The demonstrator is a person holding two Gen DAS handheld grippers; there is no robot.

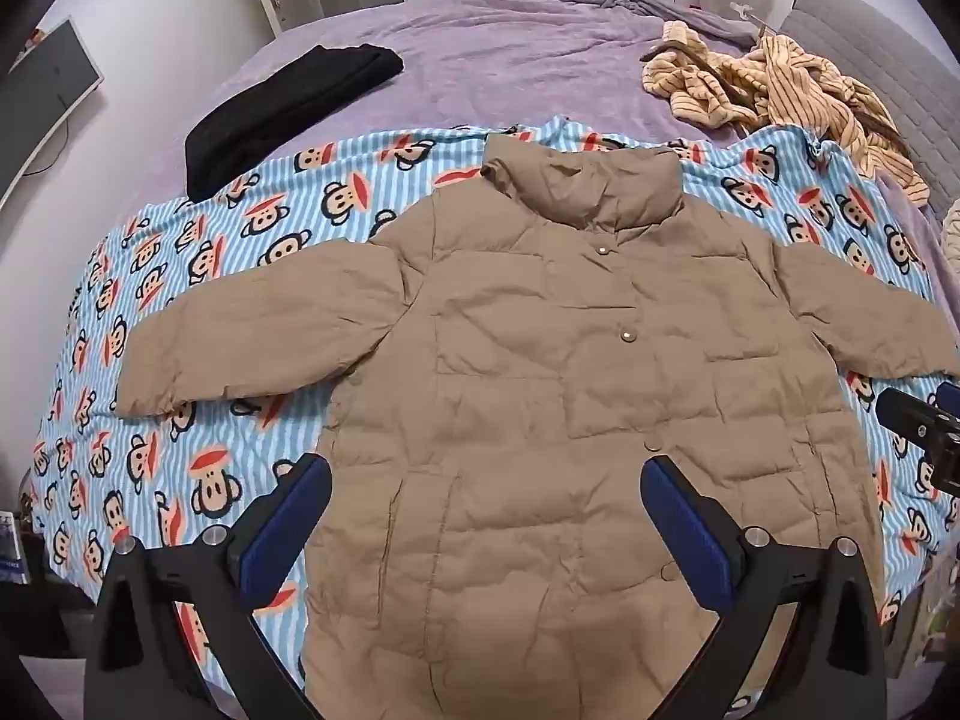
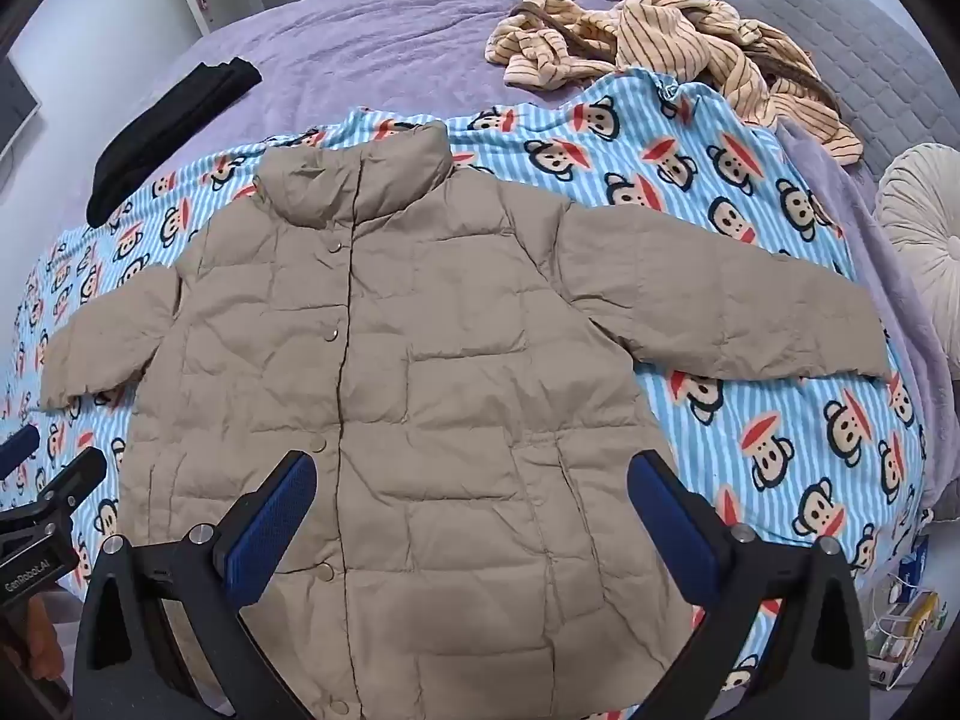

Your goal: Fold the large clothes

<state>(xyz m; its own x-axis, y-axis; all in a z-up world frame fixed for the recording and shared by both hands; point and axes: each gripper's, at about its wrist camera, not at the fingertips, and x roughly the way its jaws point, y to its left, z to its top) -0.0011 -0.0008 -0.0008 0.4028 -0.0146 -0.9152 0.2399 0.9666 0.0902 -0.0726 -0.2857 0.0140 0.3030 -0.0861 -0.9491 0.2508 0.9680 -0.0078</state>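
A tan quilted puffer jacket (image 1: 540,372) (image 2: 390,360) lies flat and face up on a blue striped monkey-print blanket (image 1: 198,276) (image 2: 780,420), collar at the far side, both sleeves spread out sideways, snaps closed down the front. My left gripper (image 1: 486,474) hovers open above the jacket's lower left part, with nothing between its blue pads (image 1: 288,516). Over the lower middle of the jacket my right gripper (image 2: 474,474) is open too, its jaws wide and empty. Each gripper shows at the edge of the other's view.
The blanket covers a bed with a purple cover (image 1: 510,54). Folded black clothing (image 1: 282,114) (image 2: 162,132) lies at the far left. A crumpled cream striped garment (image 1: 780,96) (image 2: 678,42) sits at the far right, by a grey headboard (image 2: 840,30) and a round cushion (image 2: 924,240).
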